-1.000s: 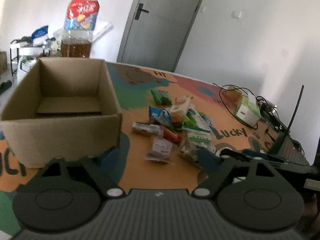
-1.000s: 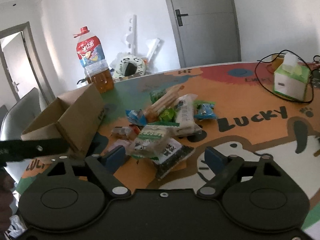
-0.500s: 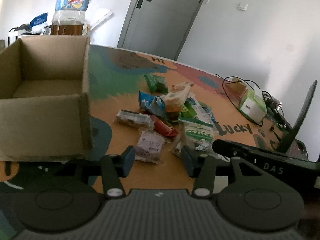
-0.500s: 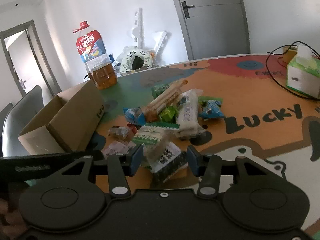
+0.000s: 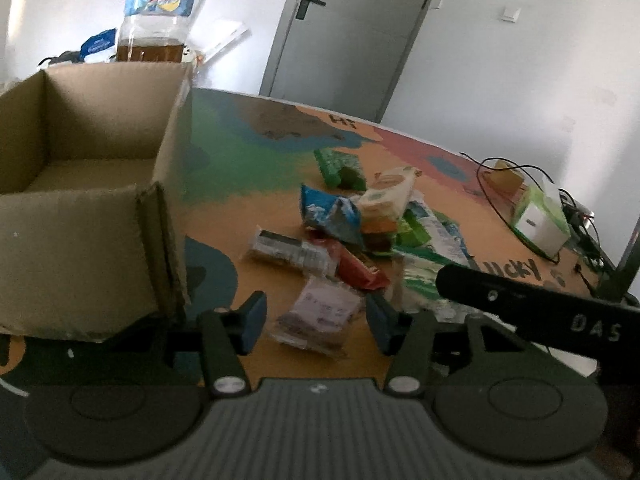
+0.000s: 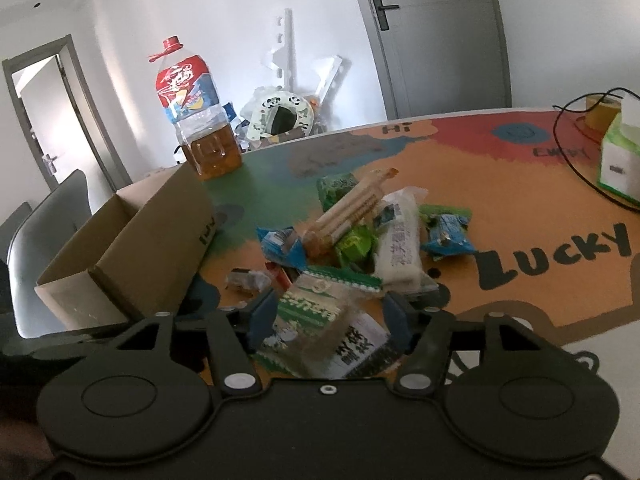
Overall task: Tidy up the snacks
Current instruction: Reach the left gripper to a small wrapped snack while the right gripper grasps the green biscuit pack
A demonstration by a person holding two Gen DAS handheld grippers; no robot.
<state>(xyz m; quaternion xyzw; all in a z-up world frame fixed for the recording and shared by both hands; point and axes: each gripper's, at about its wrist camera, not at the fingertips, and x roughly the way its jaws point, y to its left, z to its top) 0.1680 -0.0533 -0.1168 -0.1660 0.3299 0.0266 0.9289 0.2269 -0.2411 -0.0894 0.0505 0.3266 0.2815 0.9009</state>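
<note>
I see the snacks (image 5: 360,232) in a heap right of the box (image 5: 92,200), near it. My left gripper (image 5: 316,322) is partly open around a small pale packet (image 5: 316,316) at the heap's near edge. My right gripper (image 6: 330,318) is partly open around a green packet (image 6: 316,316). I cannot tell if the pads touch either one.

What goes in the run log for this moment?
left gripper: open around pale snack packet | right gripper: open around green-white packet | cardboard box: empty
</note>
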